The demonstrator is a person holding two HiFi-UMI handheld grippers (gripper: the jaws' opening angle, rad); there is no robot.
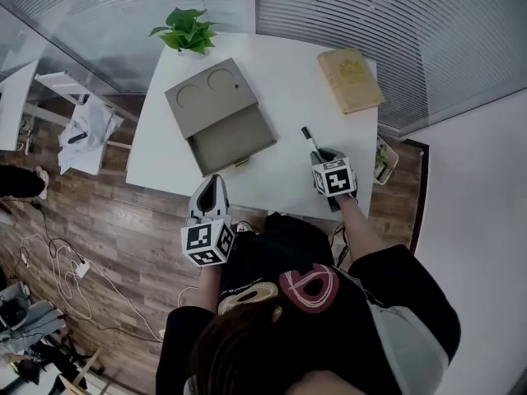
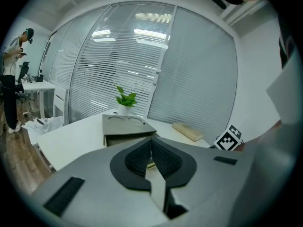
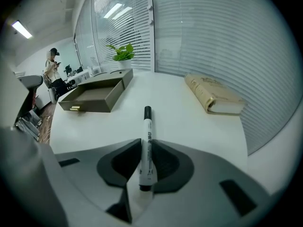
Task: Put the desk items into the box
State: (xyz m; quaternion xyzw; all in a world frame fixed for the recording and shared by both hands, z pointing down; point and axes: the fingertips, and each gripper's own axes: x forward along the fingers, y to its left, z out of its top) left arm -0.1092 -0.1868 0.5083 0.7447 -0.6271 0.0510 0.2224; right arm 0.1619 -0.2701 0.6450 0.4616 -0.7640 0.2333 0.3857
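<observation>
Gripper on the left [image 1: 212, 188] is clenched and empty, parked at the table's [image 1: 165, 151] near edge. Box [image 1: 212, 97] sits mid-table with its drawer [image 1: 233, 141] open. Right gripper [image 1: 324, 158] is clamped on the marker [image 1: 308, 137], on the table right of the box. Suggest lifting level, carrying left, releasing low over the drawer. Plant [image 1: 186, 30] at back-left and book [image 1: 350, 79] at back-right are both clear of the path.

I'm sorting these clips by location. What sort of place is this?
Most likely an office: blind-covered glass walls, a white desk carrying a potted plant and a book, and another desk beyond.
</observation>
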